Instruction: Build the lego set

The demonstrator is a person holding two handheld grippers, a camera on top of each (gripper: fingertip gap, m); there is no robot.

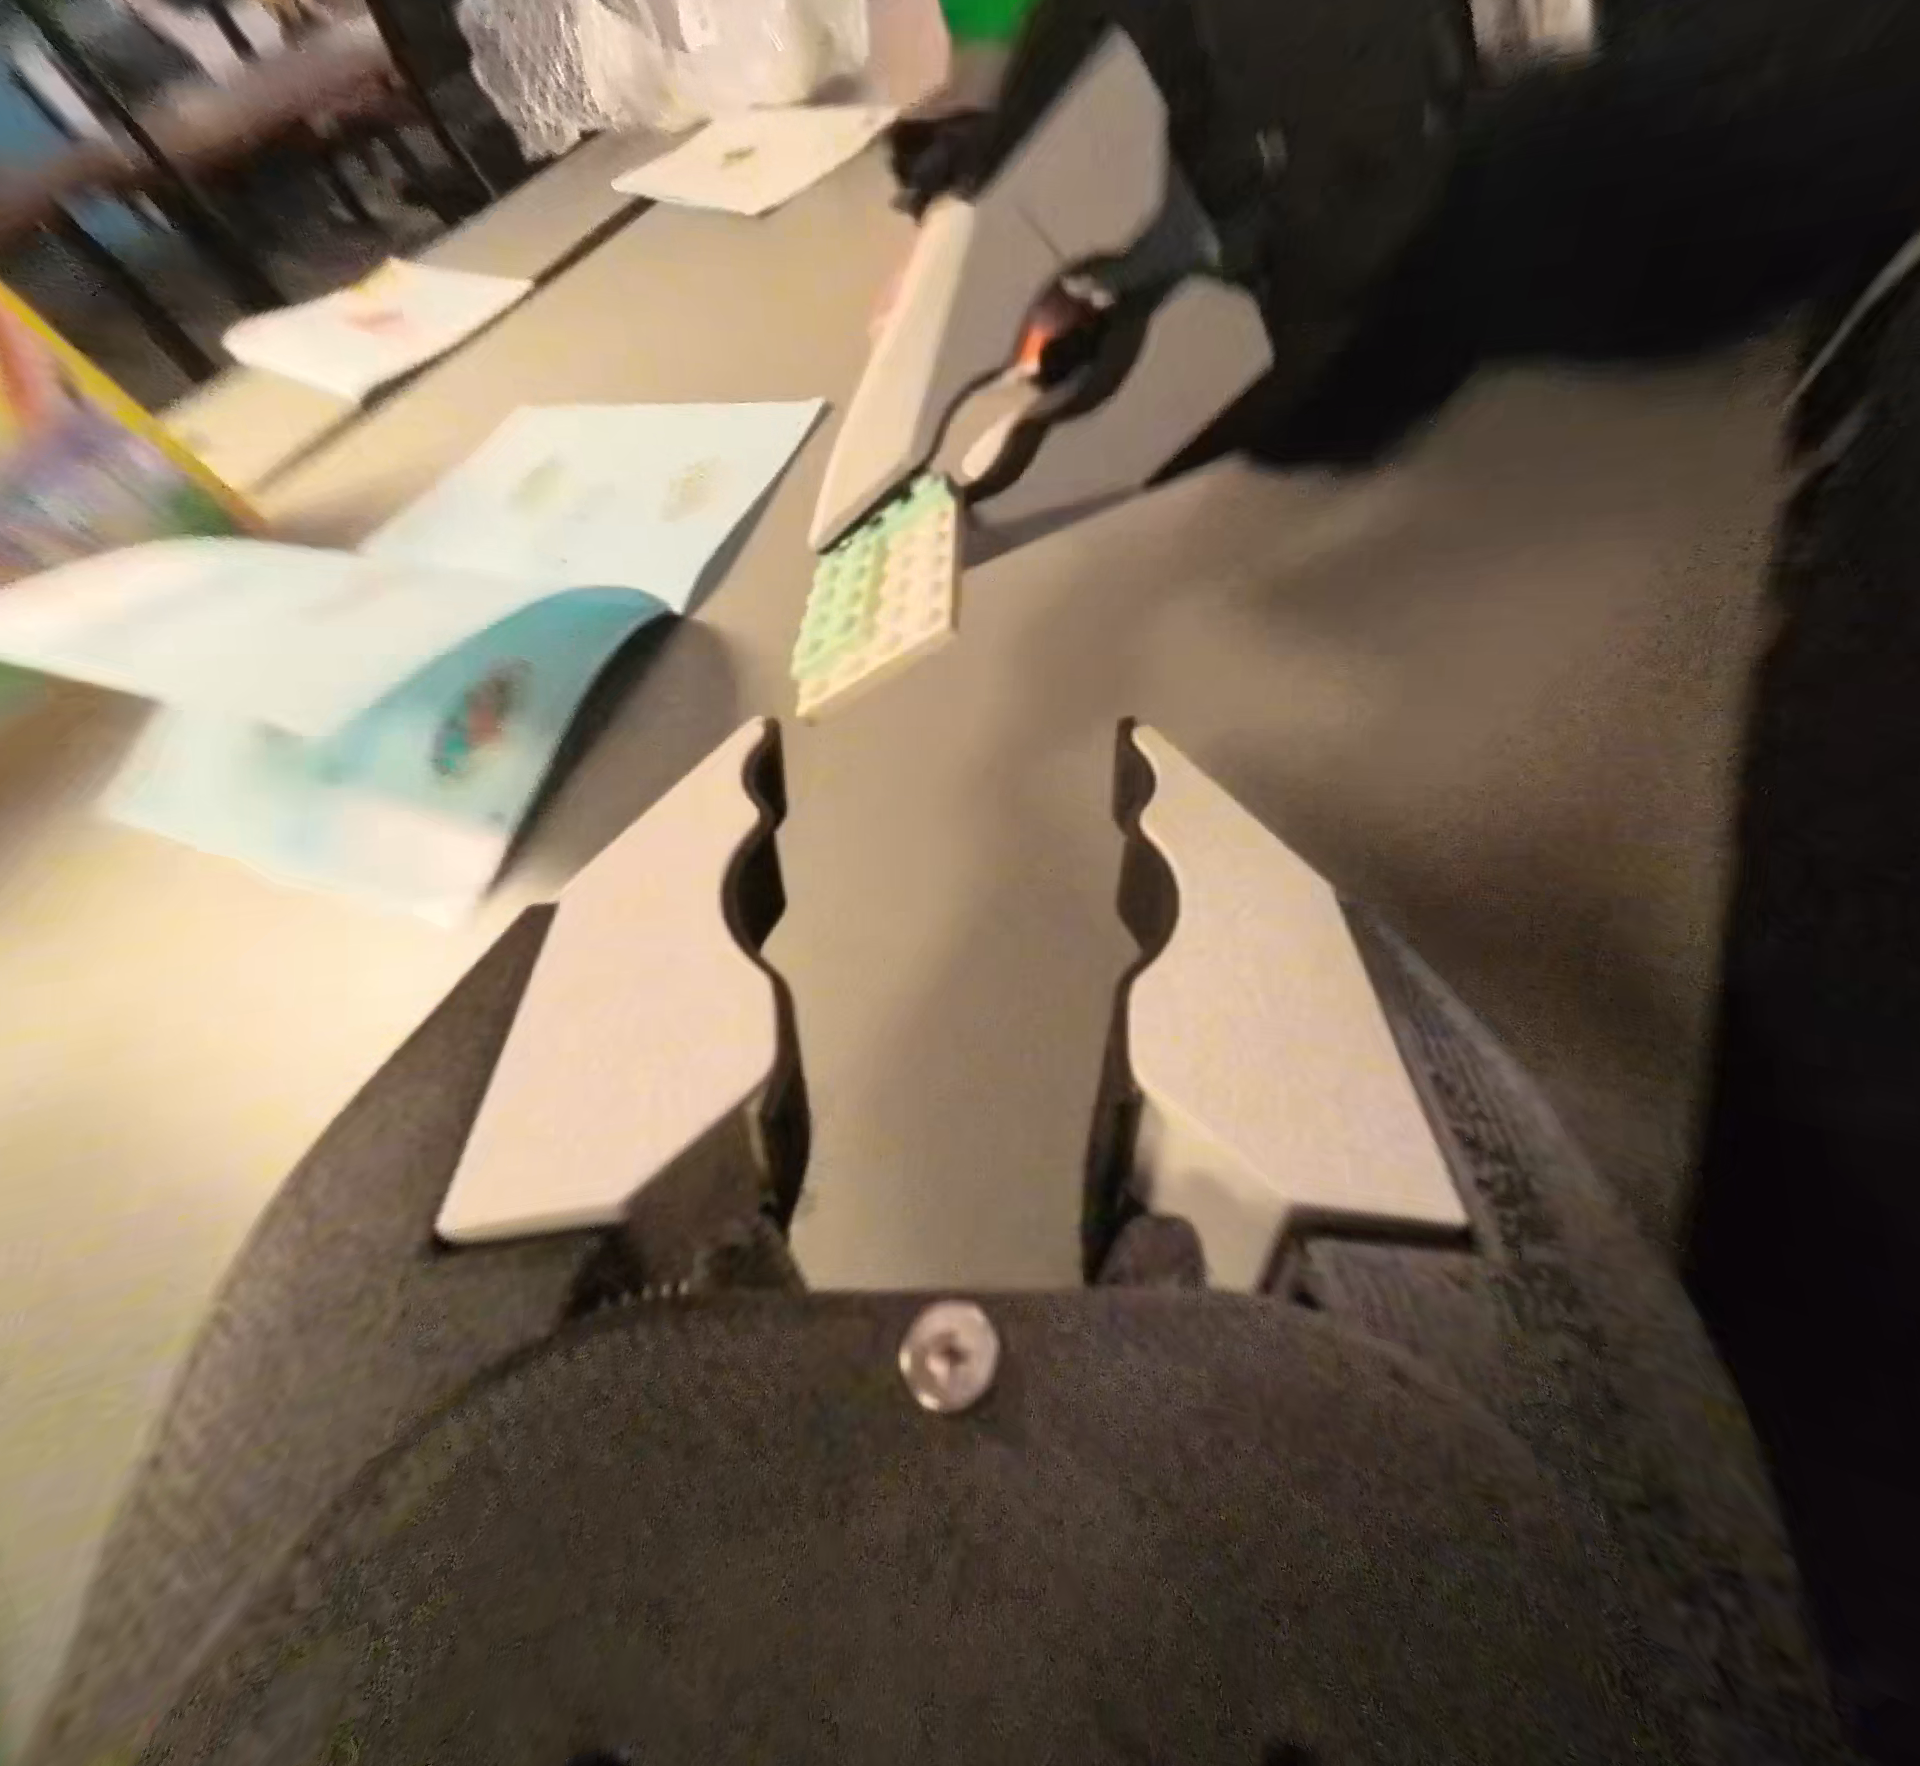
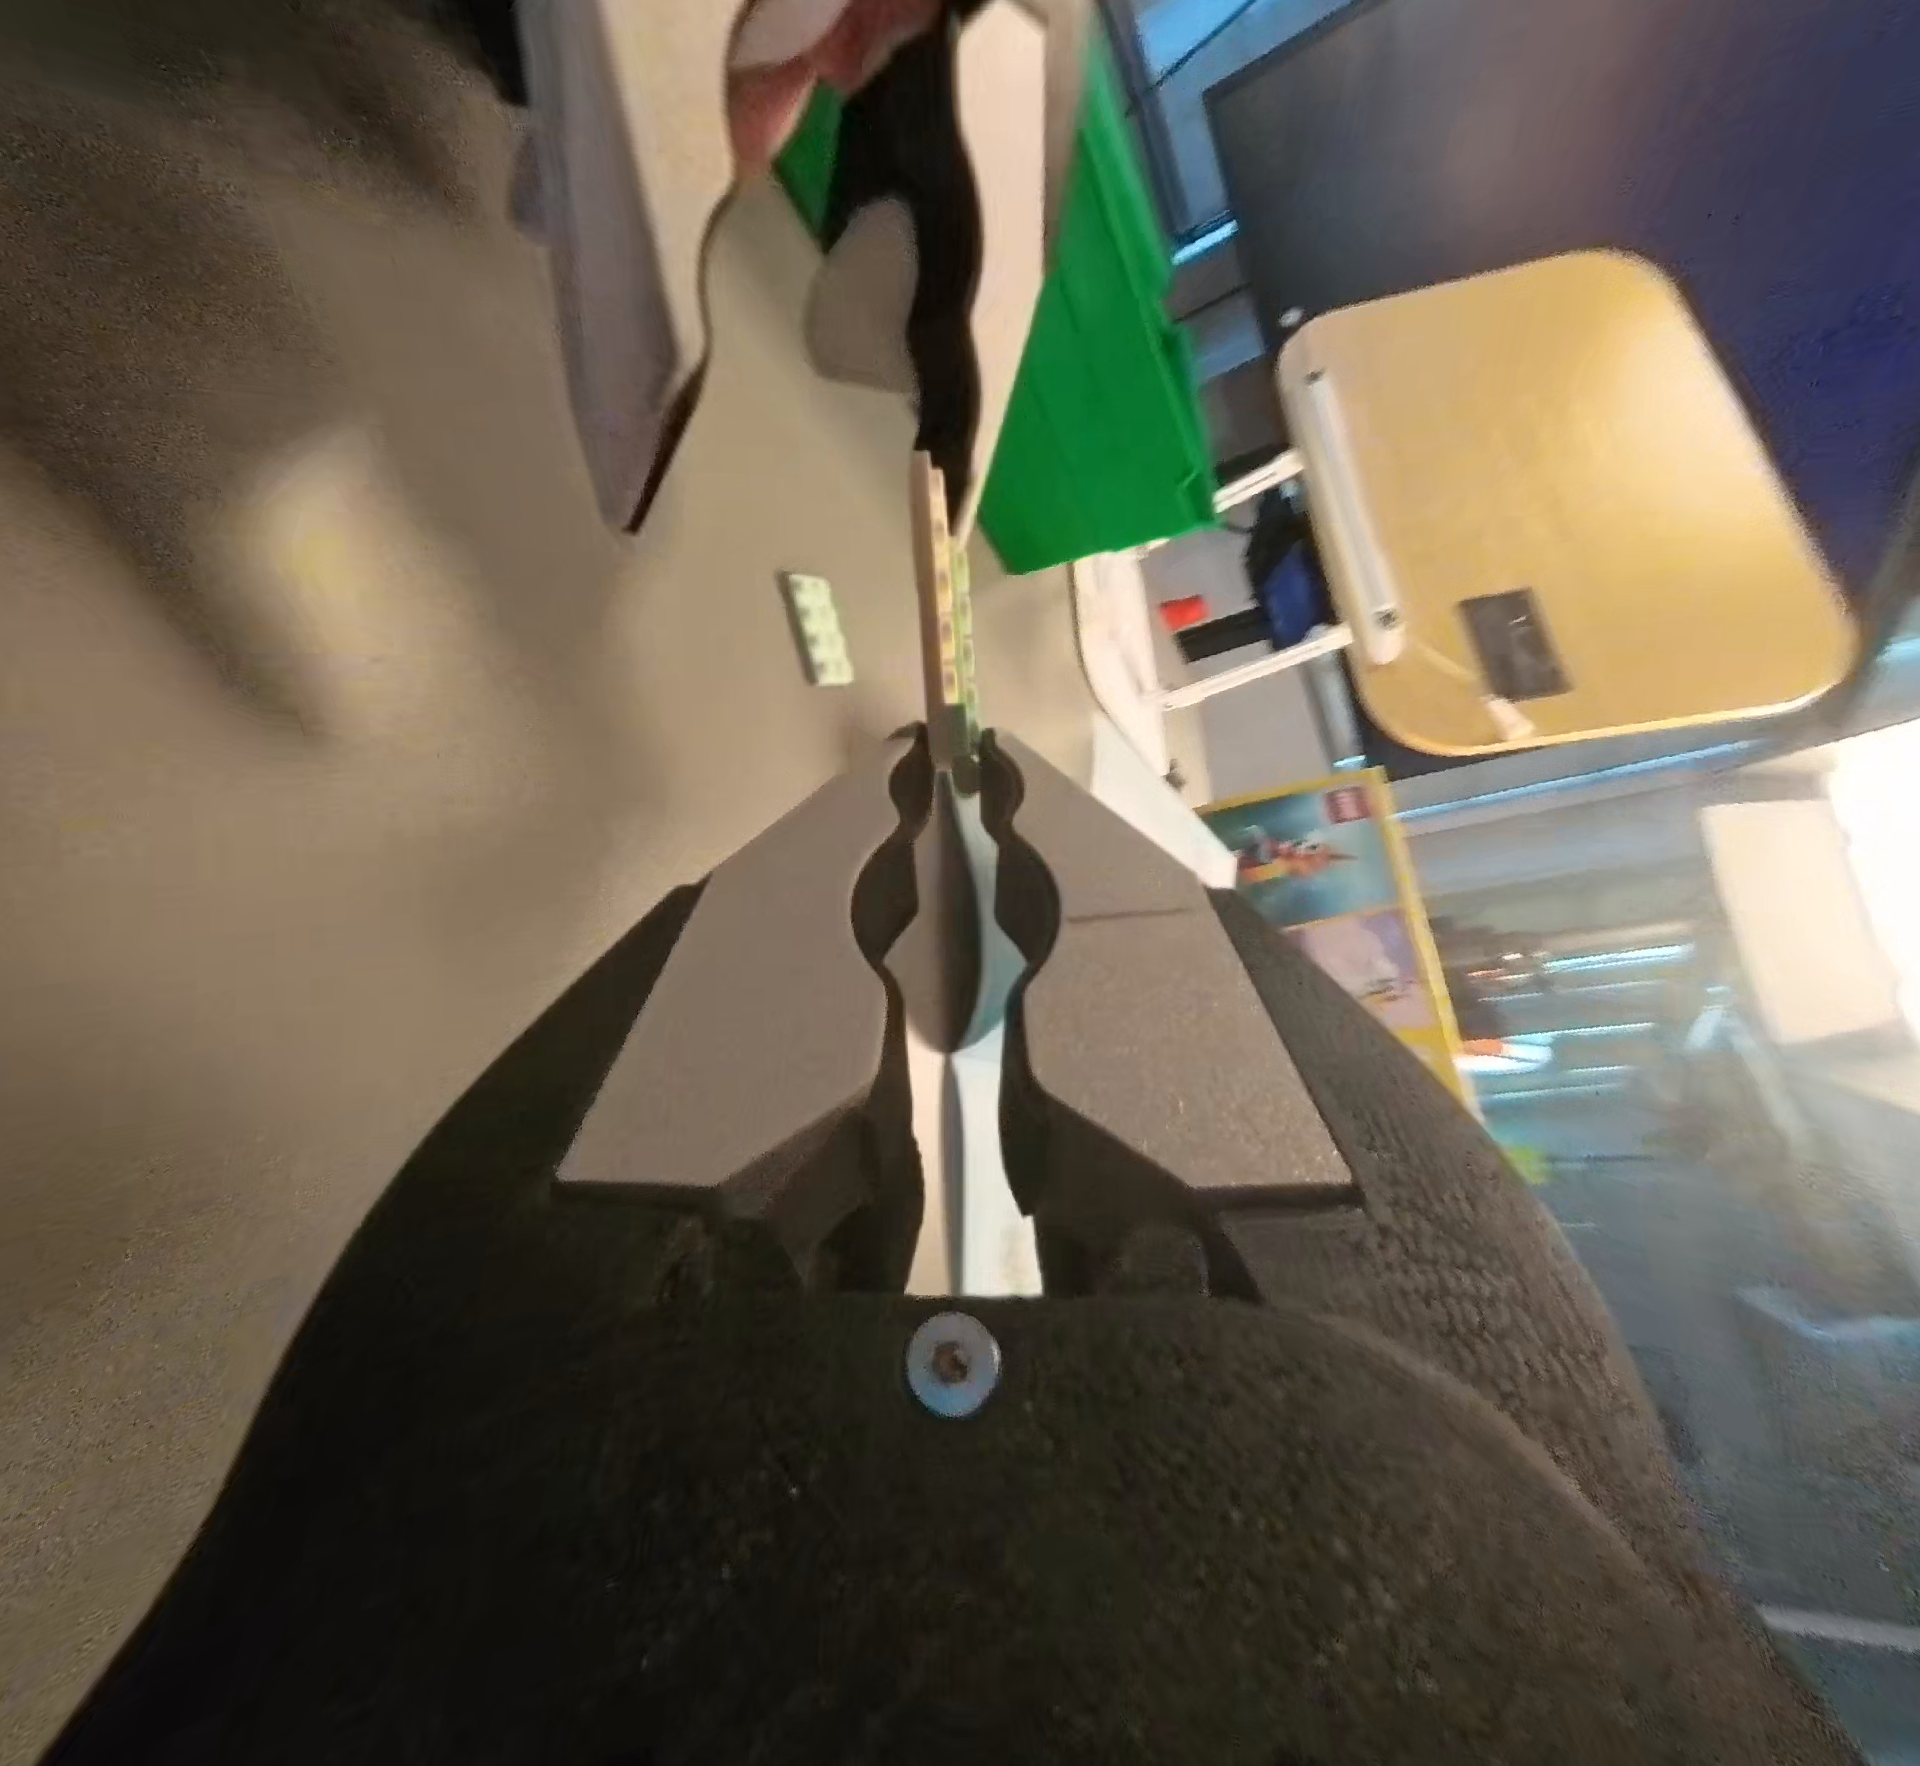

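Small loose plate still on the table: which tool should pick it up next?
Left. The left tool is open and empty. The right tool is shut on the stacked plates, held edge-on, so it likely cannot take the loose plate.

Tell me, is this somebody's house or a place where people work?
Probably an office or workroom, not a house: long grey tables pushed together, a dark monitor, and a green storage bin at the table's edge.

A flat studded assembly of pale green and cream plates (image 1: 878,596) hangs tilted above the table, gripped at one edge; a small pale green plate (image 2: 818,626) lies flat apart
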